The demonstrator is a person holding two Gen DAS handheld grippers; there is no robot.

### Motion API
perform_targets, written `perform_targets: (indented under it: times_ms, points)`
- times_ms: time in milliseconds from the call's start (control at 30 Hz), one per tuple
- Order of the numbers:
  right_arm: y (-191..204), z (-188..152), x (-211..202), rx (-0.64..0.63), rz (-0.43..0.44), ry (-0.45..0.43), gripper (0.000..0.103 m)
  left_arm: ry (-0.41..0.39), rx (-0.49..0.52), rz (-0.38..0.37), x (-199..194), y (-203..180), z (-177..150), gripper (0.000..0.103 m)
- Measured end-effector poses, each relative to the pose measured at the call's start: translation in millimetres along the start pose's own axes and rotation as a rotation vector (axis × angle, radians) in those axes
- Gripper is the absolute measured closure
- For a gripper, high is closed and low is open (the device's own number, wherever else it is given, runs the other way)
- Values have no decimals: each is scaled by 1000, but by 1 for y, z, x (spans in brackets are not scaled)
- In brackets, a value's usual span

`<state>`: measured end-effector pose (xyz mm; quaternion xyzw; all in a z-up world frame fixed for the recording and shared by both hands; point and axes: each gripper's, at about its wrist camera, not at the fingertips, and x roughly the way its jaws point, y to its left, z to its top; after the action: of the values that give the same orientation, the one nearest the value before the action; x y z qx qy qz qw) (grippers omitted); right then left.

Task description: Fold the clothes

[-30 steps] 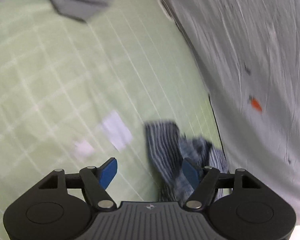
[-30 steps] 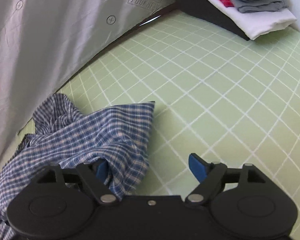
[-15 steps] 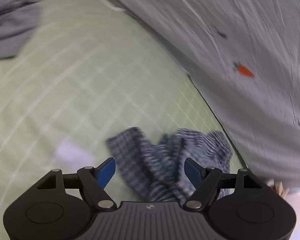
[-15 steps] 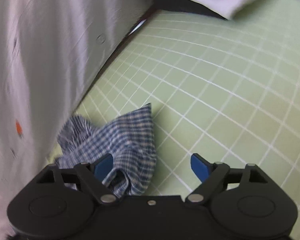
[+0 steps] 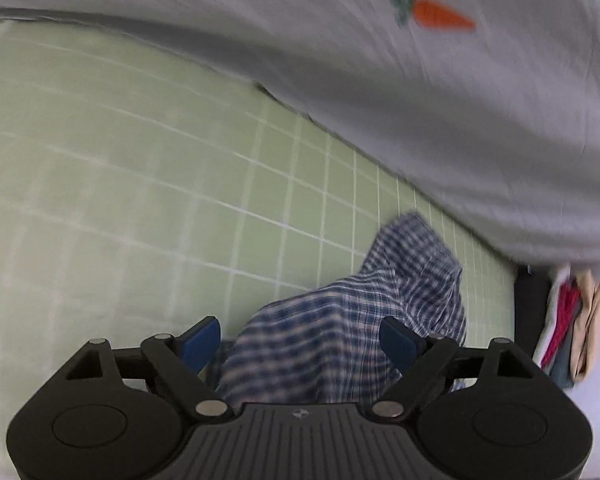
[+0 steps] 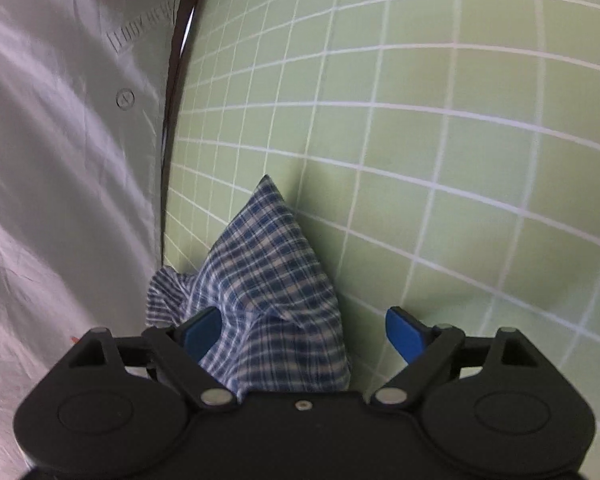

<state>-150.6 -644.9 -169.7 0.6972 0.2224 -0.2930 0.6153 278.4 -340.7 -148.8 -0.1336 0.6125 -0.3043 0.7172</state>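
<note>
Both claws, left (image 5: 300, 340) and right (image 6: 304, 332), gape wide over the crumpled checked shirt (image 6: 268, 280) beside the grey quilt (image 5: 420, 100).

One blue checked shirt (image 5: 352, 320) (image 6: 268, 280). One green grid sheet (image 5: 120, 184) (image 6: 420, 140). One white carrot-print cover (image 5: 440, 92). One clothes stack (image 5: 568, 320). Two grippers (image 5: 300, 340) (image 6: 304, 332).

The left gripper (image 5: 300, 340) and right gripper (image 6: 306, 332) look alike: matte black housings with two round caps, silver pivot pins, angled black linkages and blue pads. The left housing is ribbed; the right is smooth with one centre screw.
</note>
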Motion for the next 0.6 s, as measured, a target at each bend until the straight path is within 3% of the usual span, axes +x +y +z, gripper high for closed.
perform_targets:
  times_ms: [67, 133, 167, 233, 300, 333, 367, 467, 600]
  points:
    - [5, 2, 7, -5, 4, 12, 10, 43, 24, -12, 19, -5, 6, 16]
    - [10, 5, 15, -13, 14, 28, 14, 50, 36, -23, 28, -9, 2, 25]
    - [13, 5, 20, -23, 19, 44, 23, 51, 37, -24, 31, -11, -1, 32]
    - [19, 6, 29, -47, 31, 81, 42, 38, 10, -9, 33, -9, -9, 63]
    - [32, 2, 43, -109, 49, 125, 49, 15, -57, -4, 31, 0, -15, 80]
    - [39, 0, 51, -163, 65, 155, 59, 1, -113, -26, 27, 9, -19, 90]
    - [48, -3, 60, -213, 66, 178, 75, -12, -169, -48, 24, 17, -22, 94]
    - [76, -14, 77, -324, 77, 211, 92, -108, -277, -97, -5, 36, -37, 98]
    - [118, -30, 60, -504, 196, 159, 95, -273, -340, -91, -63, 54, -71, 100]
